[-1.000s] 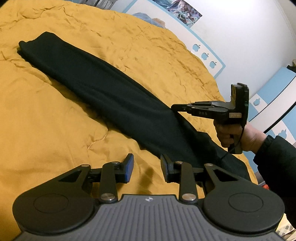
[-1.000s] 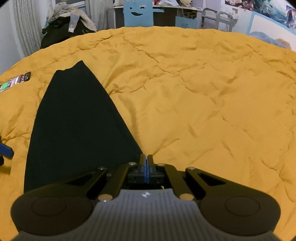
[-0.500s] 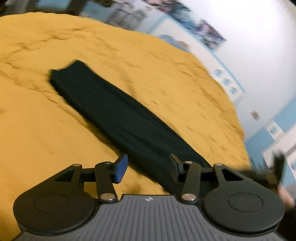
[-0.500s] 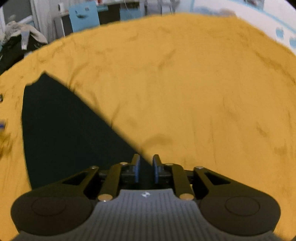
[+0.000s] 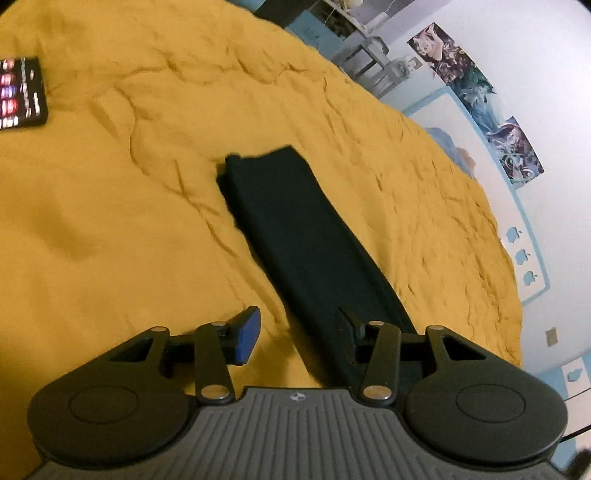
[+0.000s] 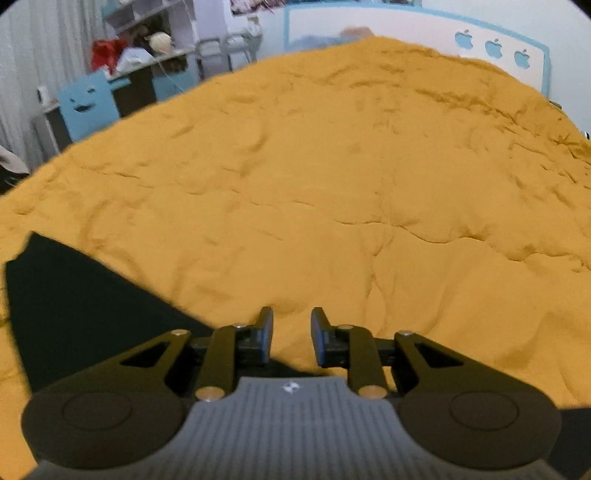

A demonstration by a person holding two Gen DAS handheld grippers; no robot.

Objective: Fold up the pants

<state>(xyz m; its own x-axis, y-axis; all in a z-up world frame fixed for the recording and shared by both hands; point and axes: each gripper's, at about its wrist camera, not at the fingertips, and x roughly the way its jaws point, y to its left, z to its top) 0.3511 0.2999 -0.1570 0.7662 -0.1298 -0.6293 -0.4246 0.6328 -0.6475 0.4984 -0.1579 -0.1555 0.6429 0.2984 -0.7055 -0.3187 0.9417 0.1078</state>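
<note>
Black pants (image 5: 295,229), folded lengthwise into one long strip, lie flat on the yellow bedspread (image 5: 110,229). In the left wrist view they run from the middle down to the lower right. My left gripper (image 5: 295,332) hovers open over their near end, its right finger above the cloth and its blue-padded left finger (image 5: 245,338) above the bedspread. In the right wrist view the pants (image 6: 85,317) fill the lower left corner. My right gripper (image 6: 291,332) is beside their edge with its jaws opening; only bedspread (image 6: 332,203) shows in the gap.
A phone (image 5: 20,94) with a lit screen lies on the bedspread at the far left. Past the bed stand a blue smiley-face chair (image 6: 88,103), a cluttered desk (image 6: 147,62) and a blue-edged headboard (image 6: 406,26) against the wall.
The right gripper went from shut to partly open and swung right, so the pants slid to its lower left. The left view swung too; the other gripper and hand left it.
</note>
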